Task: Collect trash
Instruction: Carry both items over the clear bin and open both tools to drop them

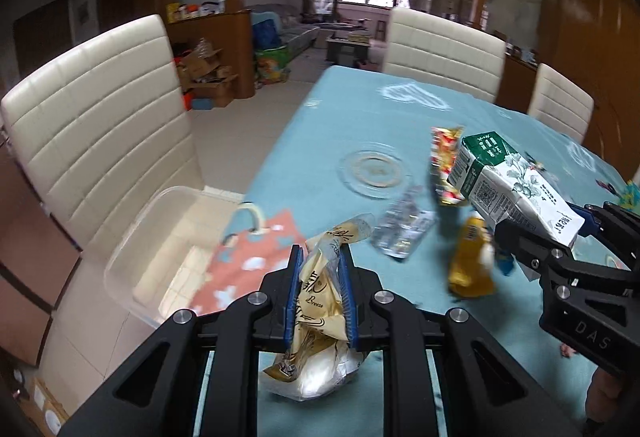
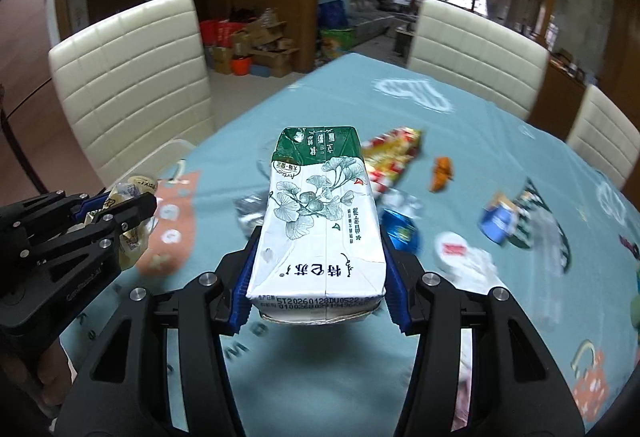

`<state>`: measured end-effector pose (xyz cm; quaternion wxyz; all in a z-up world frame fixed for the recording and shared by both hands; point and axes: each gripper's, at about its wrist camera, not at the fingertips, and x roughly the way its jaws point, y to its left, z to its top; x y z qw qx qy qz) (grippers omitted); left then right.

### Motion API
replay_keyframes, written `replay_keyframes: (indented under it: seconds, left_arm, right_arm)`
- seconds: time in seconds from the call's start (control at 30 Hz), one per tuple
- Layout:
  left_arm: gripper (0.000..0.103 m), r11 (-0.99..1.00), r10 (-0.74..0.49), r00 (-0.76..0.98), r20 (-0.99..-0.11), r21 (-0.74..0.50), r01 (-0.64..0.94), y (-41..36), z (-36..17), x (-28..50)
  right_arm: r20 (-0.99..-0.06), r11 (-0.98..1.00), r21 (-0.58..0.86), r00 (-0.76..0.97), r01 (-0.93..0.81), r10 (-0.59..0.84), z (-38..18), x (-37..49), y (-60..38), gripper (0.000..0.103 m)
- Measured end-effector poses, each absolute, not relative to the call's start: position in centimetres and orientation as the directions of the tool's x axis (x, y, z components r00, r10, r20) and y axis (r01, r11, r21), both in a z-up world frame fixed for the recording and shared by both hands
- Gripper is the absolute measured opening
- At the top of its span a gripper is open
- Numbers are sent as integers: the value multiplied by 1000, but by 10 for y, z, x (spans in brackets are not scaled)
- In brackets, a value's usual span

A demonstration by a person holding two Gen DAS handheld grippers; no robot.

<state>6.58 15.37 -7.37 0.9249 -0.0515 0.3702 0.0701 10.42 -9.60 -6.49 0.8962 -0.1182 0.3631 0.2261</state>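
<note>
My left gripper [image 1: 320, 257] is shut on a crumpled yellow and clear snack wrapper [image 1: 320, 301], held above the table's left edge. It also shows at the left of the right wrist view [image 2: 116, 213]. My right gripper [image 2: 318, 261] is shut on a white and green milk carton [image 2: 316, 221], held above the table; the carton also shows in the left wrist view [image 1: 516, 185]. More trash lies on the blue tablecloth [image 1: 340, 125]: a red-yellow wrapper [image 1: 444, 165], a clear crumpled wrapper [image 1: 404, 233], a gold packet [image 1: 472, 261], an orange scrap [image 2: 440, 173], a blue wrapper [image 2: 402, 229].
A clear plastic bin [image 1: 160, 237] stands on the floor left of the table, beside a cream chair [image 1: 100, 125]. A clear glass plate [image 1: 376, 171] sits mid-table. More cream chairs [image 1: 440, 53] stand at the far side. A white lid [image 2: 452, 249] and blue carton [image 2: 498, 221] lie at right.
</note>
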Motion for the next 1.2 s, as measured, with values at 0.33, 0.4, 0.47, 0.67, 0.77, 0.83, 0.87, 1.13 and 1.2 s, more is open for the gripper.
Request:
replay_keyframes:
  seconds: [0.33,0.4,0.47,0.67,0.77,0.83,0.87,1.13,1.2]
  left_arm:
    - [18,947,225,685,-693,-11,-322,232,-78,94]
    - [18,938,251,676,-693,4,-345,250,-81,100]
    - [19,935,261,670,-695,10,-355,265,-85,111]
    - [64,897,331,643,-691,19,-441,301,-92,133]
    - [74,876,362,638,-680,14,-483,315,-91,134]
    - [74,867,360,629,-688,-1,-497,321,-93,132]
    - [74,866,354,628,-693,-11,-501,323,-94,128]
    - [74,856,386,600,-700,30,-516,323,-103,106]
    - [74,849,394,598,-698,27,-528,327,-101,100]
  right_arm:
    - [-730,798,-61,572,-599,373,-73,151,-5,54]
    - [-733,791,-65,567,-608,376,-75,162,9,54]
    - [-736,784,-69,562,-616,377,-77,172,25,54]
    - [-752,769,-70,540,-636,378,-87,193,61,54]
    - [-758,759,-72,530,-647,380,-92,197,71,54]
    - [-763,751,-73,522,-657,382,-96,198,79,54]
    - [-766,746,-74,517,-662,383,-98,198,82,54]
    - [-778,706,-86,490,-703,393,-110,194,113,55]
    - [-782,695,-89,483,-714,395,-112,193,122,55]
